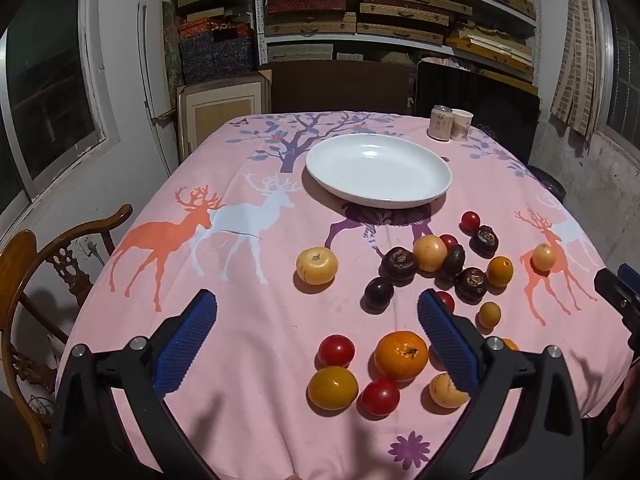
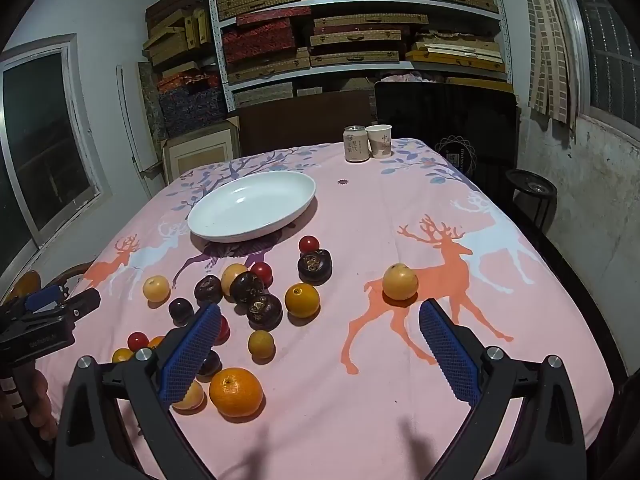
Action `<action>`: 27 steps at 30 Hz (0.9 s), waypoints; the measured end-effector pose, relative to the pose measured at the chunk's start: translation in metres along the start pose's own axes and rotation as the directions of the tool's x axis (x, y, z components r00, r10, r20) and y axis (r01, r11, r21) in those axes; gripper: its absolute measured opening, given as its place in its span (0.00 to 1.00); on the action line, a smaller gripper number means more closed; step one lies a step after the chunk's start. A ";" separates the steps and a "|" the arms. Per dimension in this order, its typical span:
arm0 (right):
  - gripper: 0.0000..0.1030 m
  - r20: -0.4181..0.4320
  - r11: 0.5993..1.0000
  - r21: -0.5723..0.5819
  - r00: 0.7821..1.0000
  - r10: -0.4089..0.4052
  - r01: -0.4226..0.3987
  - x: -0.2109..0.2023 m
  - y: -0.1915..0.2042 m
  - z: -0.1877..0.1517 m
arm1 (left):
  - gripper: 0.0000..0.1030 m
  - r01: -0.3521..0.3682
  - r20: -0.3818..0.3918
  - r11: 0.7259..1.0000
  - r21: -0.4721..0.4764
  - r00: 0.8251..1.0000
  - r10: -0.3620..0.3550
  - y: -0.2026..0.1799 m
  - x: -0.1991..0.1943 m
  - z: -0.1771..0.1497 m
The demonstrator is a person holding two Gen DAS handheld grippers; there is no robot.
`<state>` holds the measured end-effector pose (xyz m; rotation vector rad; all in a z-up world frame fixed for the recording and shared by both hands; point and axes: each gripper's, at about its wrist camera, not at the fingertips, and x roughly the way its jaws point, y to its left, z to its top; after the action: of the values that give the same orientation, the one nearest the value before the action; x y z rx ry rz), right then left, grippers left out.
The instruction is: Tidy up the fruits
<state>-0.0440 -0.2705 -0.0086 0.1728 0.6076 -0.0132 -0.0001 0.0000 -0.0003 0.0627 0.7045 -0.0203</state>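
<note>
A white oval plate (image 1: 424, 156) (image 2: 296, 184) lies empty at the middle of the pink deer tablecloth. Several fruits lie loose in front of it: dark mangosteens (image 1: 398, 265) (image 2: 264, 311), red tomatoes (image 1: 336, 350) (image 2: 309, 244), yellow fruits (image 1: 317, 266) (image 2: 400, 281), small oranges (image 1: 500, 271) (image 2: 302, 300) and a large orange (image 1: 401, 355) (image 2: 236, 392). My left gripper (image 1: 318, 316) is open and empty above the near fruits. My right gripper (image 2: 320, 328) is open and empty, with the lone yellow fruit just ahead of its right finger.
A drink can (image 1: 441, 123) (image 2: 356, 144) and a paper cup (image 1: 461, 125) (image 2: 379, 141) stand at the table's far right. A wooden chair (image 1: 24, 280) stands left of the table. Shelves of boxes (image 2: 360, 32) fill the back wall.
</note>
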 end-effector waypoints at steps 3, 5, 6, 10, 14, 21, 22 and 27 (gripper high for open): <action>0.96 -0.002 1.000 0.001 1.000 0.001 -0.001 -0.001 0.000 0.001 | 0.96 0.000 0.000 1.000 -0.005 1.000 0.000 -0.001 0.001 -0.001; 0.96 -0.003 1.000 -0.005 1.000 0.000 0.000 -0.002 0.001 0.001 | 0.96 0.001 0.000 1.000 -0.007 1.000 -0.001 -0.003 0.001 -0.002; 0.96 -0.003 1.000 -0.007 1.000 0.001 -0.001 -0.002 0.000 0.001 | 0.96 0.011 -0.006 1.000 -0.007 1.000 -0.012 0.003 0.000 -0.001; 0.96 -0.008 1.000 -0.012 1.000 -0.005 0.005 0.002 0.001 -0.001 | 0.96 0.008 -0.008 1.000 -0.007 1.000 -0.008 0.001 -0.001 0.000; 0.96 -0.009 1.000 -0.012 1.000 -0.005 0.005 0.003 0.000 0.000 | 0.96 0.008 -0.007 1.000 -0.007 1.000 -0.008 0.001 -0.001 0.000; 0.96 -0.007 1.000 -0.021 1.000 -0.019 0.019 0.004 0.003 -0.003 | 0.96 0.013 -0.005 1.000 -0.011 1.000 -0.013 0.005 0.004 -0.003; 0.96 -0.005 0.999 -0.024 1.000 -0.022 0.022 0.003 0.003 -0.003 | 0.96 0.013 -0.005 1.000 -0.008 1.000 -0.013 0.004 0.004 -0.003; 0.96 -0.002 0.999 -0.030 0.999 -0.040 0.040 0.000 0.005 -0.002 | 0.96 0.011 -0.005 1.000 -0.007 1.000 -0.011 0.003 0.005 -0.006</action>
<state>-0.0448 -0.2657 -0.0097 0.1312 0.6132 -0.0425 0.0005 0.0036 -0.0079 0.0522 0.7103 -0.0285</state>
